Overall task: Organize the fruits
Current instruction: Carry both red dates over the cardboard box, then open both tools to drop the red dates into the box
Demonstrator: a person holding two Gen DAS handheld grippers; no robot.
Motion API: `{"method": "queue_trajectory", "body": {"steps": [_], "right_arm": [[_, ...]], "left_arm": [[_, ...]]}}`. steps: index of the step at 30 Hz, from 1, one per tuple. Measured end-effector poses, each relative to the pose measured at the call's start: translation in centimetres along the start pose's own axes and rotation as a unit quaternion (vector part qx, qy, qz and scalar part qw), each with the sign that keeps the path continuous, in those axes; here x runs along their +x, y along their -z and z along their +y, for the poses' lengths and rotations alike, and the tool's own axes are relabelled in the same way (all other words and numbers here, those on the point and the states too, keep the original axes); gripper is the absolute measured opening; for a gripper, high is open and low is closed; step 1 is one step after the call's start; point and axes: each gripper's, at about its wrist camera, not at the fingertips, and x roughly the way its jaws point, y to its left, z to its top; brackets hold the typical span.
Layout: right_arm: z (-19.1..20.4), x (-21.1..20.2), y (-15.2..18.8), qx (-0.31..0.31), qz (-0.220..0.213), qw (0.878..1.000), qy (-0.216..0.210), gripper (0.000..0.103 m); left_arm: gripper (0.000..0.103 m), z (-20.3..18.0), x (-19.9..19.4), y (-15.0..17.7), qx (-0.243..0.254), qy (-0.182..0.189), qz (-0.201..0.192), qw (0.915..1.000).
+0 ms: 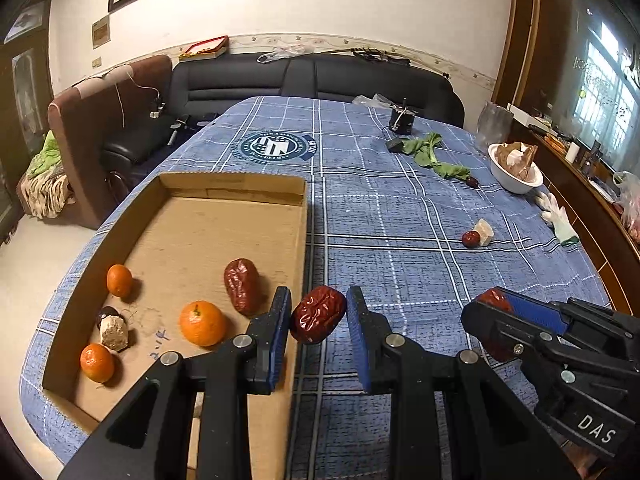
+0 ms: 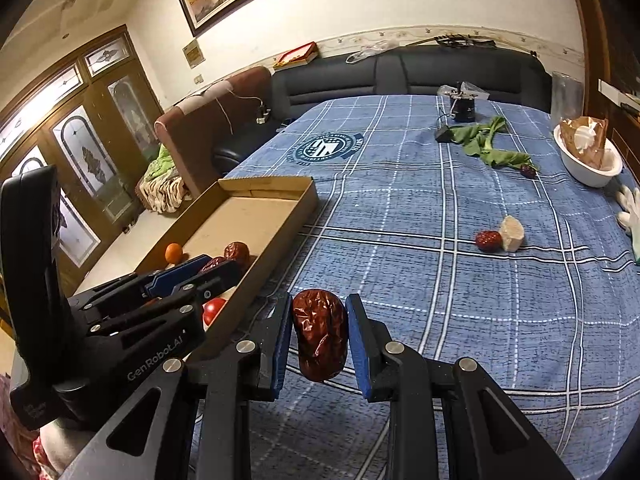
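Note:
My left gripper (image 1: pixel 319 316) is shut on a wrinkled red date (image 1: pixel 318 314), held above the right wall of the cardboard box (image 1: pixel 240 186). In the box lie a red date (image 1: pixel 241 286), three small oranges (image 1: pixel 202 323), and a pale chunk (image 1: pixel 114 333) on something dark. My right gripper (image 2: pixel 319 334) is shut on another red date (image 2: pixel 320 334) above the blue checked cloth (image 2: pixel 440 280), just right of the box (image 2: pixel 272 200). It also shows in the left wrist view (image 1: pixel 504 320). A loose date (image 2: pixel 488 240) lies beside a pale chunk (image 2: pixel 512 233).
Green leaves (image 2: pixel 488 144) with one more date (image 2: pixel 528 171) lie farther back. A white bowl (image 2: pixel 588 164) with paper, a white glove (image 2: pixel 632 208) and a black device (image 2: pixel 462 109) sit at the far right. A dark sofa (image 2: pixel 400 72) stands behind the table.

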Motion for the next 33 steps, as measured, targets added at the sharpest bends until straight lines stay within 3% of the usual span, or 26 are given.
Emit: {"method": "queue_trajectory", "body": {"steps": [9, 18, 26, 33], "right_arm": [[2.2, 1.4, -1.0, -0.022, 0.008, 1.000, -0.008, 0.030], [3.7, 4.0, -2.0, -0.031, 0.026, 0.999, -0.023, 0.030], [5.0, 6.0, -3.1, -0.041, 0.034, 0.998, -0.031, 0.030], [6.3, 9.6, -5.0, -0.042, 0.041, 0.998, -0.036, 0.030]], "left_arm": [[0.027, 2.1, 0.2, -0.2, -0.013, -0.007, 0.003, 0.9999], [0.028, 6.6, 1.1, -1.5, -0.026, -0.047, 0.006, 0.9986], [0.028, 11.9, 2.7, -4.4, -0.046, -0.038, 0.034, 0.9976], [0.028, 13.8, 6.2, -6.5, -0.059, -0.038, 0.072, 0.9949]]}}
